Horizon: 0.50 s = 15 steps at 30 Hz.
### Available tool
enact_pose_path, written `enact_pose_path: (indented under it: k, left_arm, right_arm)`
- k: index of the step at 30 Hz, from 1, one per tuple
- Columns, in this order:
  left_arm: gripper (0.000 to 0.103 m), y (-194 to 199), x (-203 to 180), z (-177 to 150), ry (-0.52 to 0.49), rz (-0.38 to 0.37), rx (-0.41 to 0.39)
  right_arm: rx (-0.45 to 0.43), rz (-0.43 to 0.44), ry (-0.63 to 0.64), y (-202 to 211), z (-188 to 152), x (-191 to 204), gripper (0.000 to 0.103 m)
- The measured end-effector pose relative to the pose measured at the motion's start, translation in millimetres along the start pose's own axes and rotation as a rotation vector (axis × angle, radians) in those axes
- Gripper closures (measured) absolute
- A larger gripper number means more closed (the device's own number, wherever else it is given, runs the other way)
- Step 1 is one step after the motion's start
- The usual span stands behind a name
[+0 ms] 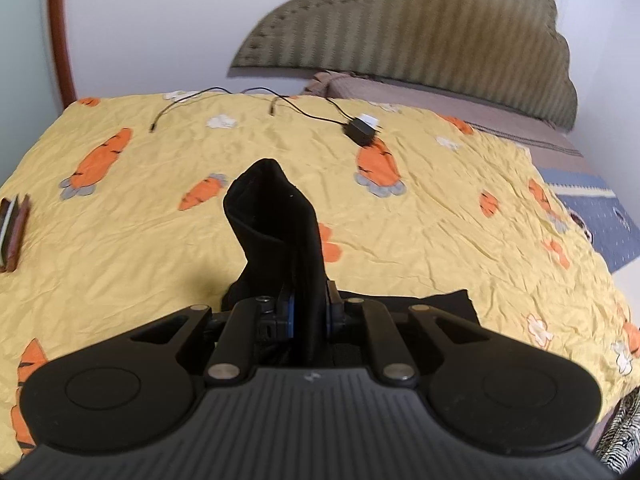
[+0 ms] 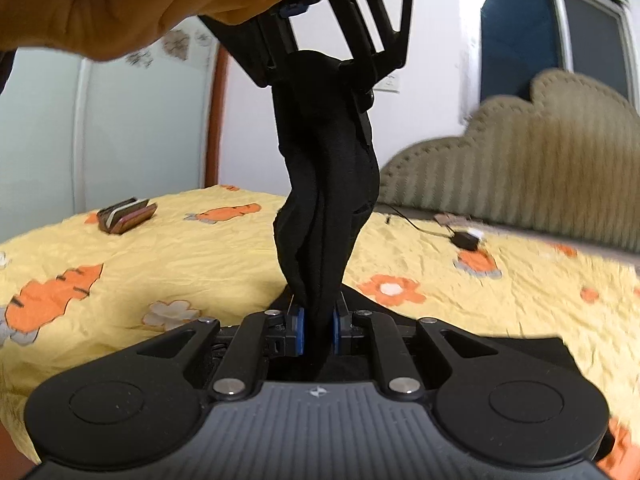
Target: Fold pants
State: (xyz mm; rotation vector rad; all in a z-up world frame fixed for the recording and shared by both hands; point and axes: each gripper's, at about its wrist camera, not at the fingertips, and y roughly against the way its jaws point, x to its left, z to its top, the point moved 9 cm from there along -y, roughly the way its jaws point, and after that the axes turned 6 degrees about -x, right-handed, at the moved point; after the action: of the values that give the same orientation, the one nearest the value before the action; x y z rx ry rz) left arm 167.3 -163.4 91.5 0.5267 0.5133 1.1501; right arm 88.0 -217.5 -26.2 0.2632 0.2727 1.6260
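Above the middle of the bed (image 1: 120, 240), both grippers are holding the black pants (image 1: 272, 216) up off the yellow carrot-print bedspread. The left gripper (image 1: 310, 312) is pinching a thick bunch of the fabric, its blue-padded fingers (image 1: 289, 316) clamped together on it, with a rolled end of the cloth standing up beyond them. The right gripper (image 2: 318, 332) is doing the same: its fingers (image 2: 298, 330) are clamped on a gathered strand of the pants (image 2: 324, 208), which is stretching upward to the other gripper, held by the person's hand (image 2: 140, 4) at the top of the right wrist view. The cloth is hanging taut between the two grips (probably so that the legs draw straight and can be laid flat), and a lower portion of the black fabric is trailing on the bedspread just below the grippers.

Toward the head edge of the bed, a black charger with its cable (image 1: 360, 132) is lying near the padded headboard (image 1: 440, 40), well apart from the pants. Near the left edge, a small brown wallet-like case (image 2: 128, 216) is resting. Both seem clear of the middle, where the garment will likely be spread for folding; no fold appears made yet.
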Motion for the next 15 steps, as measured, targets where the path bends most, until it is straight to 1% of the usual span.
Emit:
enact_pose_path:
  k: [3,15]
  left_arm:
    - [0.092,-12,-22,-3,-0.032,-0.003,0.016]
    - [0.092,-63,-100,-21,-0.160,-0.027,0.076]
  right_arm:
    - [0.008,-0.008,-0.061,1,-6,-16,0.091]
    - [0.024,-0.059,-0.237,6,-26,-70,0.091]
